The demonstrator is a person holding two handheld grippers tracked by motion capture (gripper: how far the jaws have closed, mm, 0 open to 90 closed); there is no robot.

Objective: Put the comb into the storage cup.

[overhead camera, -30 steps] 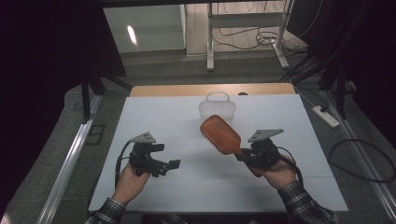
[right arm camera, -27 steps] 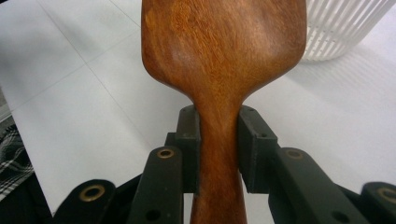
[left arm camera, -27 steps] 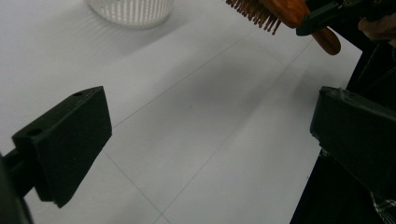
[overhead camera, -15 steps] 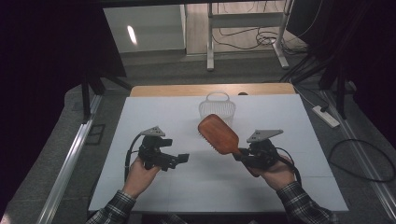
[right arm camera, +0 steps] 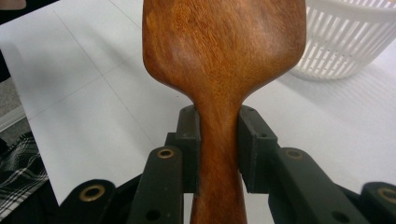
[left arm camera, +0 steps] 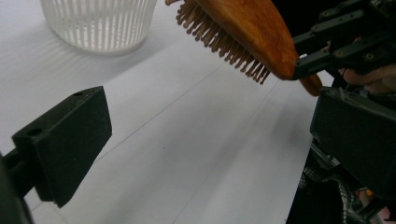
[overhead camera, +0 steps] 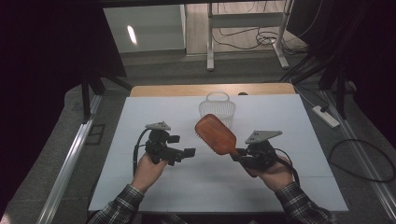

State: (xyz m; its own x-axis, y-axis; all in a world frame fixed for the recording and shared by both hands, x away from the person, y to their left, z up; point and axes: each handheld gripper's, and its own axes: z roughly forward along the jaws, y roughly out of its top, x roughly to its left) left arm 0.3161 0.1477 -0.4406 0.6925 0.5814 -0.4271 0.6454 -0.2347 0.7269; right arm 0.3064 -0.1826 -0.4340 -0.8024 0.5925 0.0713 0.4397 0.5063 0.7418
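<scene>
Above the white table (overhead camera: pixel 154 107), a wooden hairbrush (overhead camera: pixel 215 135) is clamped by its handle in the right gripper (overhead camera: pixel 241 155).

Its paddle head is broad, rounded and reddish-brown with a smooth grained back up; short wooden pins line the underside. The long axis runs from the handle near the person's right hand up and left toward the white slatted basket (overhead camera: pixel 217 108), head raised off the table. The left gripper (overhead camera: pixel 187 152), jaws standing wide with nothing between them, points at the brush, close beside it but apart.
</scene>
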